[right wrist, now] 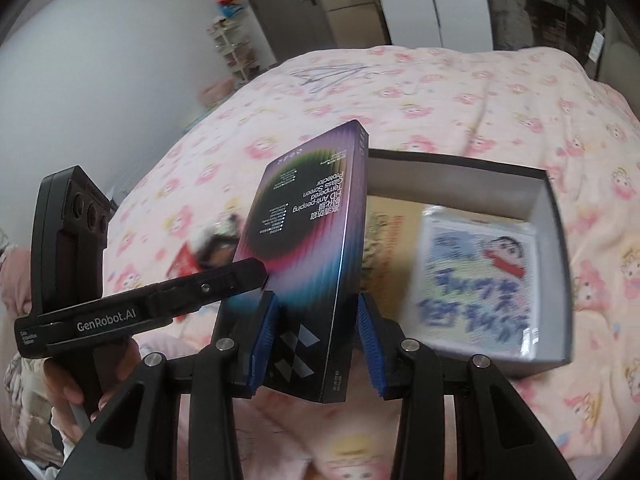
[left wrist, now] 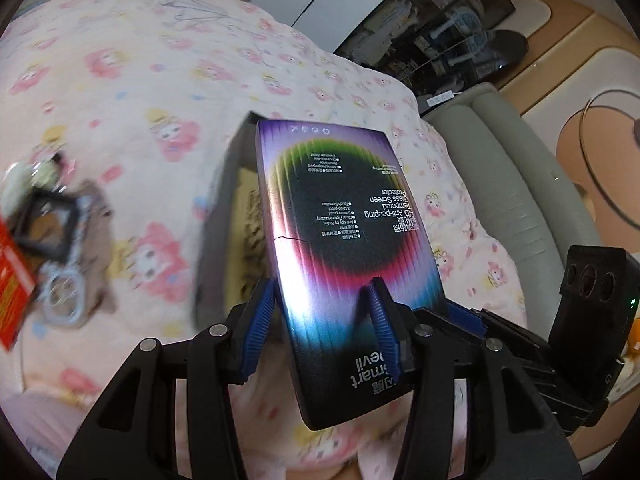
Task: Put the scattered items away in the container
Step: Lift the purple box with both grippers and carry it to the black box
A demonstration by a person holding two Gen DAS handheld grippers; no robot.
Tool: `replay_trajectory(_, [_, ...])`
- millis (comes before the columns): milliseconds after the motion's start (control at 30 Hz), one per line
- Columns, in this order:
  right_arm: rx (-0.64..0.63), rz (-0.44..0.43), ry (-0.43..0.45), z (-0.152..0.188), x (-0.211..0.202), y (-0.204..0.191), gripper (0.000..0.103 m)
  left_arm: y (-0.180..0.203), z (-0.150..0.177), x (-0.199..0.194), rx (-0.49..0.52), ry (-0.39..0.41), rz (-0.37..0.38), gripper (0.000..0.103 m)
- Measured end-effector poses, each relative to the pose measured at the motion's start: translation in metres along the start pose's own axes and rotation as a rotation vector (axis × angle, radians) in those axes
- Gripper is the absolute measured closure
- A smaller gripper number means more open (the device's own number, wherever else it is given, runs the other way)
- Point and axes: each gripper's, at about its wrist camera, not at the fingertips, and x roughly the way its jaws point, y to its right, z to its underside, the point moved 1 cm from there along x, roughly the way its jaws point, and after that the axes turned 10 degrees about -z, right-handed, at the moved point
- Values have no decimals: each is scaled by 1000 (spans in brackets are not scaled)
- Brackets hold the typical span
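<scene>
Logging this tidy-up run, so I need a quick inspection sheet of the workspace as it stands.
Surface: pink cartoon-print bedspread.
Job's things: screen protector box held in the air; open grey container already holds a cartoon packet.
Clutter: keyring items and a red packet loose on the bedspread.
Grippers: left gripper and right gripper both bracket the box; contact unclear.
Cables: nothing seen.
Surroundings: grey bed frame, white wall.

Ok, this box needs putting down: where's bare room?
Inside the container it is crowded: the cartoon packet and a tan item cover what shows. Bare quilt lies beyond its far wall and to its right. Left of the box, the red packet and keyring clutter crowd it.
</scene>
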Motion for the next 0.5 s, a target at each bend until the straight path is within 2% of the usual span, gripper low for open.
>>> replay_trajectory(167, [48,-58,-18,-24,11,63,67,20,-16,48,12,-63,-32,52])
replay_trajectory(300, [142,-106,-46,-15,28,105,67,26,-12,83,39,-133,-84,52])
replay_trajectory(400, [193,-131,-69,-6,33,124,65,25,-7,100,27,-189,-97,53])
replay_trajectory(500, [234,-126,-119,0,46,136,65,30,0,112,55,-221,-161,54])
